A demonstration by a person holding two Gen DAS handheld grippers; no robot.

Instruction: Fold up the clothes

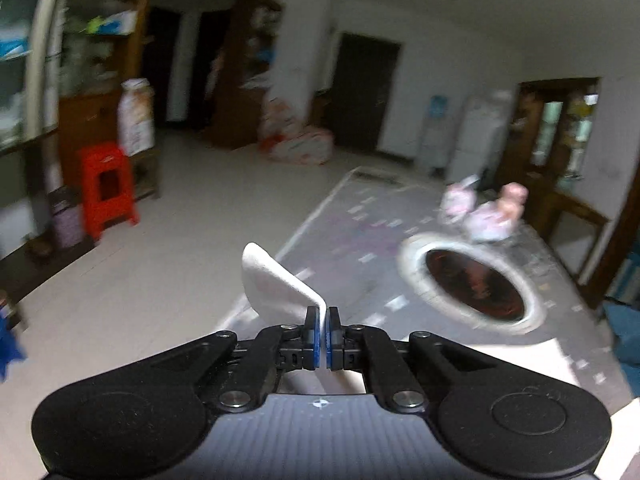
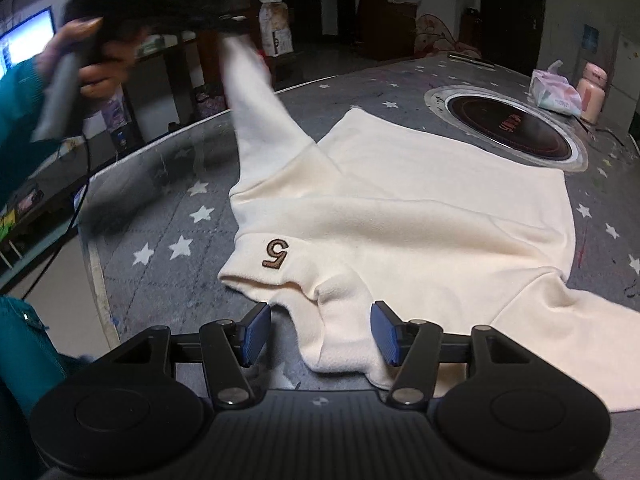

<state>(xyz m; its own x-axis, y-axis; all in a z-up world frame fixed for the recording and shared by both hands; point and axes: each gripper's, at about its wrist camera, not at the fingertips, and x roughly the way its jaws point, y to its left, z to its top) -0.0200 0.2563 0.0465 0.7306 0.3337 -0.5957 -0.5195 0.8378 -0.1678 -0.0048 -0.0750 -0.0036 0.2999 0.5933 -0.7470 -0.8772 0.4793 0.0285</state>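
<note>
R gripper (image 2: 320, 334) jaws wide apart, straddling the collar (image 2: 340, 336) of a cream sweater (image 2: 420, 220) lying flat on the grey star-print table (image 2: 172, 216). L gripper (image 1: 323, 330) pinched tight on the sleeve (image 2: 256, 108), lifted up over table edge. Beyond sweater: round cooktop (image 2: 516, 128), tissue pack (image 2: 554, 92)
</note>
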